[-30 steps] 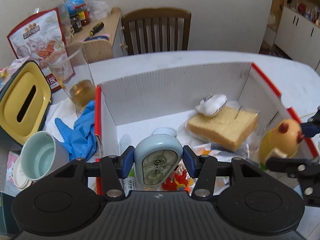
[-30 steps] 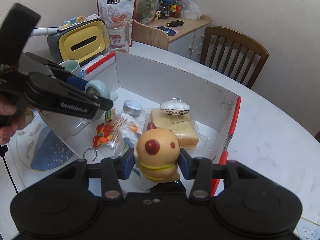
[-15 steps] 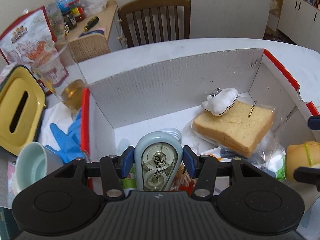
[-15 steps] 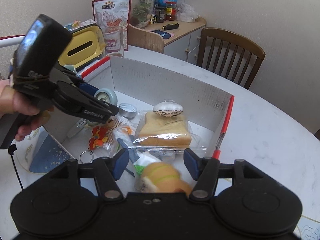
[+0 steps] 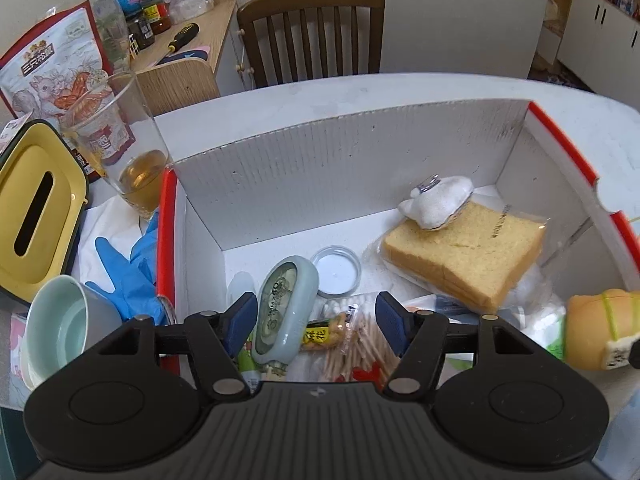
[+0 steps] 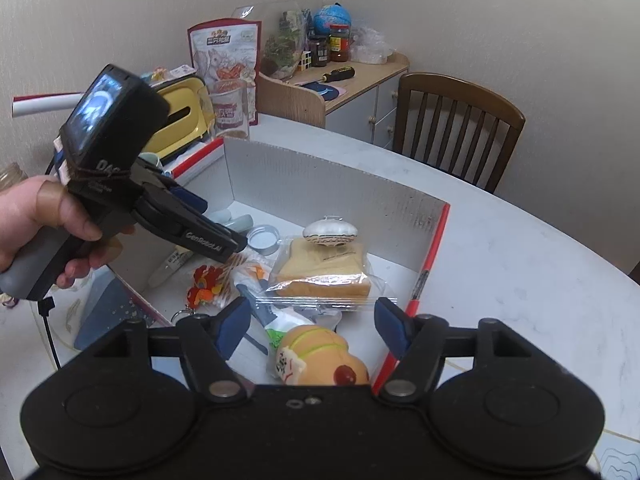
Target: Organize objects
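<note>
Cardboard box [image 5: 360, 160]: holds tape [image 5: 286, 312], bread [image 5: 464, 252], toy [image 6: 320, 360].
Left gripper [image 5: 316, 320]: just opened, tape released.
Right gripper [image 6: 312, 328]: just opened, toy released.

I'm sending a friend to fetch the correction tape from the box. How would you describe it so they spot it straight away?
Look in the white cardboard box with red edges on the table, at its near left corner. There, beside a round clear lid and a bag of toothpicks, lies the correction tape. It is the only pale blue-green, teardrop-shaped plastic case, with a clear window showing the tape reel.
</note>
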